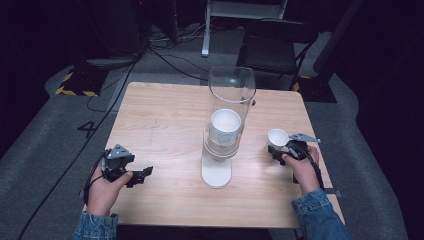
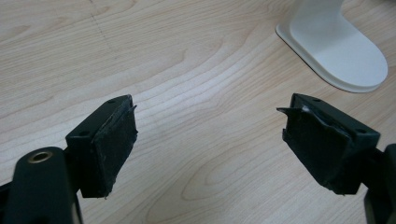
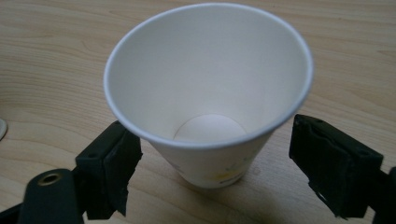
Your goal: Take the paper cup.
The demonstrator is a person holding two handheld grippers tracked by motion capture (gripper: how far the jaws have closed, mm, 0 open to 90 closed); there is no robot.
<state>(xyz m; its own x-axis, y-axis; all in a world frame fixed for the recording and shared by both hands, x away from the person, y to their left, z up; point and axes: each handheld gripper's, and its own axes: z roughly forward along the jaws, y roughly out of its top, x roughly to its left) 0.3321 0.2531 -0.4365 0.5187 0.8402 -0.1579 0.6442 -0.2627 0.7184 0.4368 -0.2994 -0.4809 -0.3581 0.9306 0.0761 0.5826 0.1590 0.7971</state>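
The paper cup (image 3: 208, 93) stands upright on the counter (image 1: 165, 120), towards its right side, well apart from the dispenser at the centre. In the right gripper view it is empty, rim up, its base on the wood, with a small printed mark low on its wall.

My right gripper (image 3: 210, 163) brackets the cup. Its fingers (image 3: 109, 161) stand apart, one on each side of the lower wall; the left one sits at or just beside the wall, the right one shows a clear gap. I judge this an unclamped state: the cup is neither squeezed nor lifted. In the high view the right gripper (image 1: 286, 150) sits directly behind the cup (image 1: 278, 136), held by my right hand (image 1: 302, 170).

The cup dispenser (image 1: 227, 120) is a clear tube on a white foot at mid-counter, with a stack of white cups (image 1: 225, 127) visible inside. Its white foot (image 2: 341, 51) shows in the left gripper view.

My left gripper (image 2: 210, 140) rests at the near left of the counter, fingers wide apart over bare wood and holding nothing. The high view places the left gripper (image 1: 137, 176) well apart from the dispenser.

Assessment: one cup stands free of the dispenser on the counter. Whether the right gripper is about to grip it or has let it go, I cannot tell. No stacking or filling is evident.
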